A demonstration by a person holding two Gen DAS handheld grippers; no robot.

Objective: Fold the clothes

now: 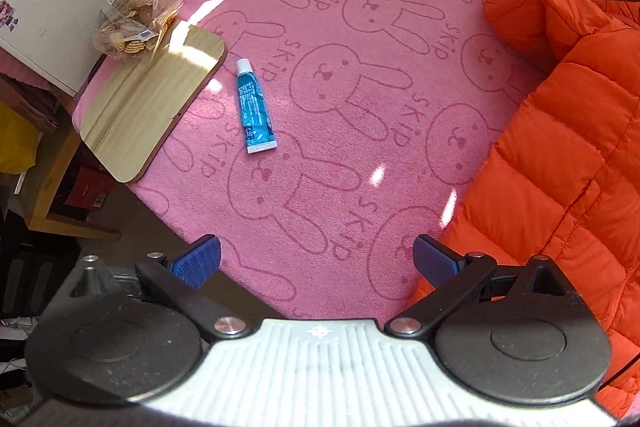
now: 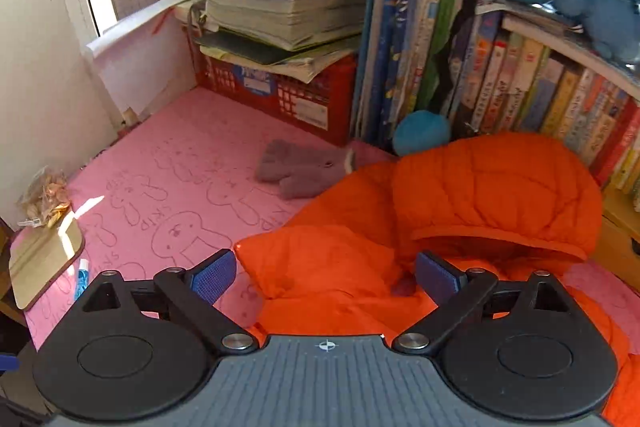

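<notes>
Right wrist view shows the right gripper [image 2: 324,277] and left gripper [image 1: 316,259] both spread empty beside the orange puffer jacket [image 2: 460,203], apparently between folds, so next comes pinching an edge.

Blanket [image 1: 360,155] centre free; toothpaste tube [image 1: 256,107] obstructs

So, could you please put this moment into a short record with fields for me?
surface: pink rabbit-print blanket
garment: orange puffer jacket, spread out, hood up near the books
left gripper: open, holding nothing, over the blanket beside the jacket's edge
right gripper: open, holding nothing, above the jacket
other items: blue tube, wooden board, snack bag, grey glove
</notes>
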